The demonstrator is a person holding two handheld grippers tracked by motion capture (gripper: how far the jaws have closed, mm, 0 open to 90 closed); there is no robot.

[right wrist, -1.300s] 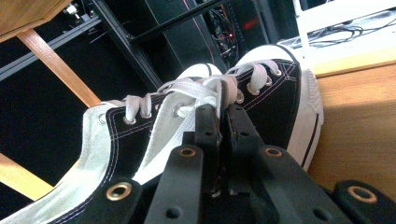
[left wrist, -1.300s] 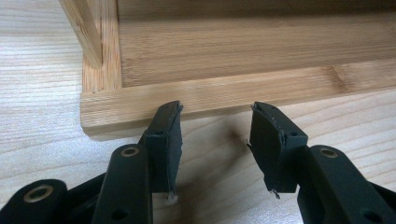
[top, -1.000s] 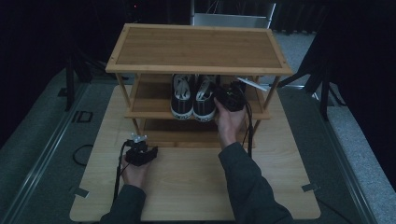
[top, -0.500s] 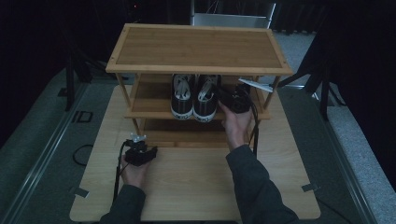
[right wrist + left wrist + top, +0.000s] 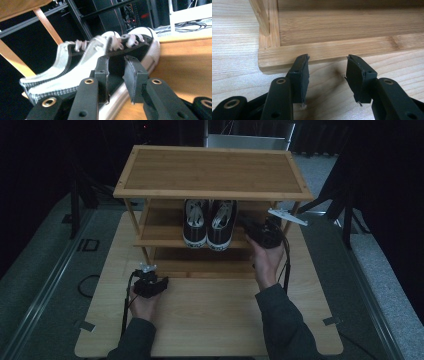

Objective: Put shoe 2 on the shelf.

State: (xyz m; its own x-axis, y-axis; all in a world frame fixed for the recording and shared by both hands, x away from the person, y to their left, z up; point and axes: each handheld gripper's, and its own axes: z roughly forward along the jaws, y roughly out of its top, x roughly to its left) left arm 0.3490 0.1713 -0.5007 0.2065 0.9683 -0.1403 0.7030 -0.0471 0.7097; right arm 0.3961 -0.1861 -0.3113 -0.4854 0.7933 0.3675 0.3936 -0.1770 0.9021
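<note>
A pair of black sneakers with white laces stands on the middle shelf of a bamboo shoe rack [image 5: 210,170], the left shoe [image 5: 196,222] beside the right shoe [image 5: 222,224]. My right gripper [image 5: 252,229] hovers just right of the right shoe. In the right gripper view that shoe [image 5: 82,57] lies beyond my right gripper [image 5: 116,61]. Its jaws have just been closing a little, but a gap remains and nothing is pressed between the pads. My left gripper [image 5: 149,279] rests on the table, open and empty [image 5: 327,58], facing the bottom shelf's front left corner [image 5: 269,58].
The rack stands at the far half of a wooden table [image 5: 210,320]. Its top shelf and the right part of the middle shelf [image 5: 190,65] are bare. Dark stands and a cable [image 5: 87,285] lie left of the table; grey floor surrounds it.
My right gripper has let go of the right shoe and drawn away to the right along the middle shelf. The left gripper has stayed put.
</note>
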